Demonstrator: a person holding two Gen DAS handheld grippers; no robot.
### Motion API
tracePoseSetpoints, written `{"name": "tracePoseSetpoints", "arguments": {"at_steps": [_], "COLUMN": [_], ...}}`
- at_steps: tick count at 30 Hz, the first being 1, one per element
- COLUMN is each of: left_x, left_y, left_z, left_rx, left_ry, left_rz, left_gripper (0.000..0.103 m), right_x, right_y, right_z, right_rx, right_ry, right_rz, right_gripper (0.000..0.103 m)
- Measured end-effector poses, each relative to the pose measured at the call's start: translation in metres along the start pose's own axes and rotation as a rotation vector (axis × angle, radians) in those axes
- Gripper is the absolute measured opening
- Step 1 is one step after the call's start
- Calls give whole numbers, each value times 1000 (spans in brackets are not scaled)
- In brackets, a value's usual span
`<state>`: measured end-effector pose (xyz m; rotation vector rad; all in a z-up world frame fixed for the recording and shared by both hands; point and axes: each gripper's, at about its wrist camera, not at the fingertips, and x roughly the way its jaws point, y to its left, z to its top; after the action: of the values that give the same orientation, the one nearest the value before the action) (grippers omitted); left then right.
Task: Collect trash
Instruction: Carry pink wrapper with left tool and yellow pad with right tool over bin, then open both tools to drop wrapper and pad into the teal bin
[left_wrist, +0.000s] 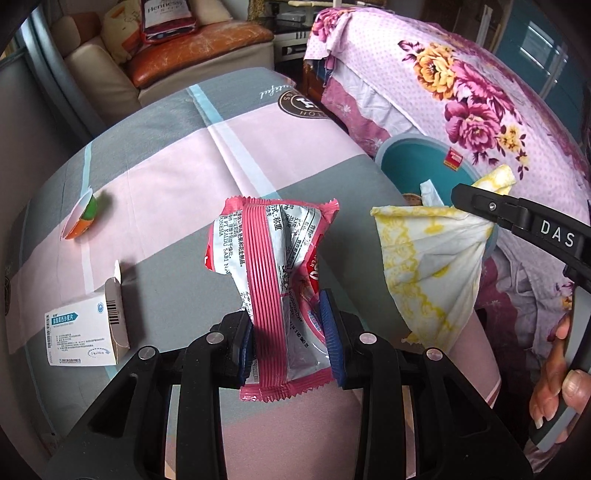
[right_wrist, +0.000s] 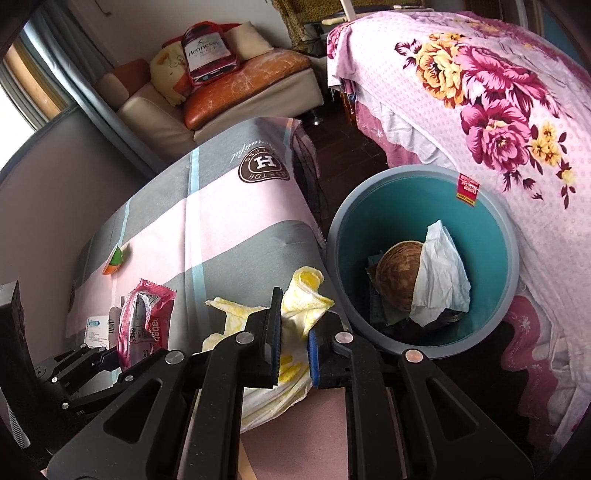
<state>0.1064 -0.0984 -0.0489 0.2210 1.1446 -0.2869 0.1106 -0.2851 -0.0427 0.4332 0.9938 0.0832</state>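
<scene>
My left gripper (left_wrist: 288, 332) is shut on a pink and silver snack wrapper (left_wrist: 269, 266), held above the grey and pink bedsheet (left_wrist: 166, 166); the wrapper also shows in the right wrist view (right_wrist: 146, 321). My right gripper (right_wrist: 293, 332) is shut on a white and yellow patterned tissue (right_wrist: 303, 299), held just left of a teal trash bin (right_wrist: 480, 229). The tissue also shows in the left wrist view (left_wrist: 432, 266), hanging from the right gripper's fingers (left_wrist: 491, 210) in front of the bin (left_wrist: 417, 162). The bin holds a brown round husk (right_wrist: 399, 273) and a white tissue (right_wrist: 443, 273).
A white medicine box (left_wrist: 85, 332) and a small orange and green cup (left_wrist: 83, 218) lie on the sheet at the left. A floral pink bedspread (right_wrist: 498, 110) rises right of the bin. A sofa with cushions (right_wrist: 229, 88) stands at the back.
</scene>
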Motion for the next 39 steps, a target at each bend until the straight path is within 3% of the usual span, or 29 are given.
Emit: {"name": "tracePoseSetpoints", "arguments": {"at_steps": [15,21,32,34,39], "left_x": [32,46,73,76,76], "left_y": [-90,-116,-130,-132,-129], "left_z": [64,77,87,90,91], "left_rx": [146,186,199,200,188], "left_ry": [12,26,58,57,35], "left_rz": [-63,-93,-119,-123,-107], "left_gripper": [34,34,35,39,77], "right_x": [-37,-35,-24,-24,-22], "right_y": [-126,-143,-148,-149,-151], "right_z": [41,46,53,54,56], "right_rx": [223,244,235,236,239], "right_ry": [-131,-132,-115,-116,-109], "right_rz": [-107,-142,-184,-194,-212], "right_gripper": [13,13,13,13,13]}}
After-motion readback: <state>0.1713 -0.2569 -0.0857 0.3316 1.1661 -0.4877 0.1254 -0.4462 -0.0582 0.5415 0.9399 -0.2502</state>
